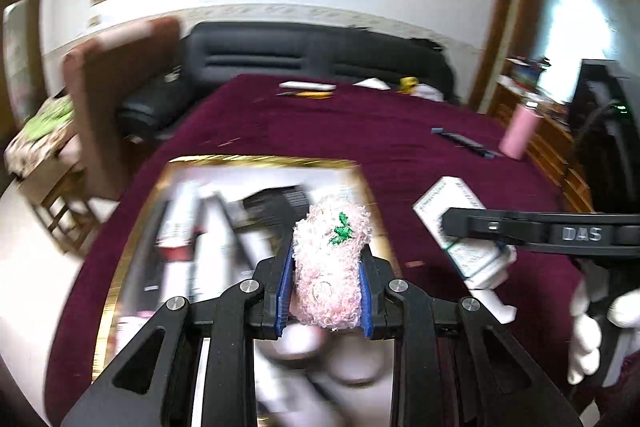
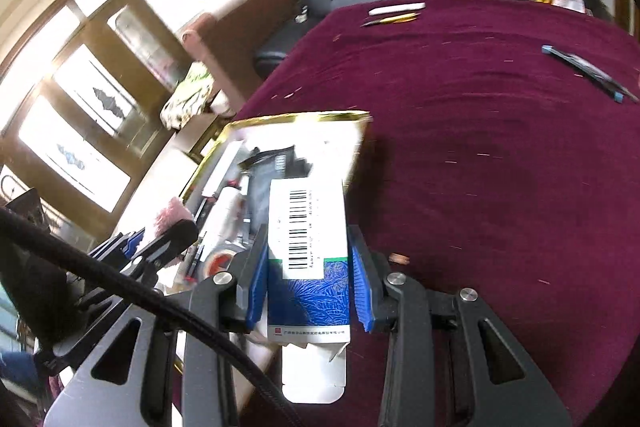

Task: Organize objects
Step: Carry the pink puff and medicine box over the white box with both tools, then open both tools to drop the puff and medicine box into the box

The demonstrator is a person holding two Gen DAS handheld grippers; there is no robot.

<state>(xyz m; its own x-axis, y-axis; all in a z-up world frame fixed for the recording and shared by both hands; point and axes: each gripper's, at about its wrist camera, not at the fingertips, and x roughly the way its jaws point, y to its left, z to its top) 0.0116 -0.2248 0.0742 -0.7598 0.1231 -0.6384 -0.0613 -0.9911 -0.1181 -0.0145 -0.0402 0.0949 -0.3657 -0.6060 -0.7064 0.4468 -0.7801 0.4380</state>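
My left gripper (image 1: 326, 283) is shut on a fluffy pink ball with a green mark (image 1: 330, 259), held above a gold-rimmed white box (image 1: 256, 161) full of small items. My right gripper (image 2: 308, 279) is shut on a white and blue carton with a barcode (image 2: 308, 247), its bottom flap open. In the left wrist view that carton (image 1: 452, 207) and the right gripper (image 1: 452, 227) hang to the right of the box, with a white-gloved hand (image 1: 584, 331) behind. The right wrist view shows the left gripper (image 2: 160, 231) with the pink ball (image 2: 170, 213) over the box (image 2: 296, 117).
A dark red cloth (image 1: 360, 123) covers the table. On it lie a blue-tipped dark strip (image 1: 464, 141), a pink bottle (image 1: 520, 133), and a white stick with yellow items (image 1: 308, 87) at the far edge. A black sofa (image 1: 304, 55) and a brown chair (image 1: 116, 95) stand behind.
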